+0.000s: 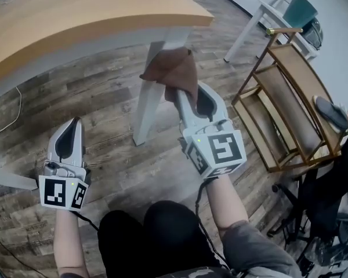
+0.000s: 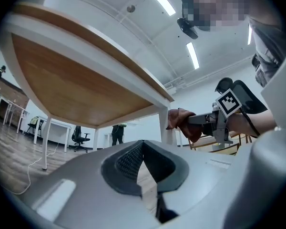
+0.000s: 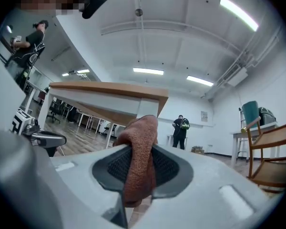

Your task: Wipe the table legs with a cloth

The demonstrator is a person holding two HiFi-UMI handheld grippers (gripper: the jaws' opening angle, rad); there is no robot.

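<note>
Nubby brown terry cloth (image 1: 175,69), smooth wood-grain tabletop (image 1: 75,16), matt white leg (image 1: 150,97).

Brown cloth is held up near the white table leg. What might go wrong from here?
The brown terry cloth is pinched by one narrow fold in the right hand-held gripper; rubbing the white table leg may pull it free. The wooden slatted rack stands close on the right, so a wide stroke may bump it.

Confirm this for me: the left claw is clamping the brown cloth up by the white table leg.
Wrong claw: the right claw is clamping the brown cloth up by the white table leg, as the right gripper view shows. The left claw is shut on nothing.
</note>
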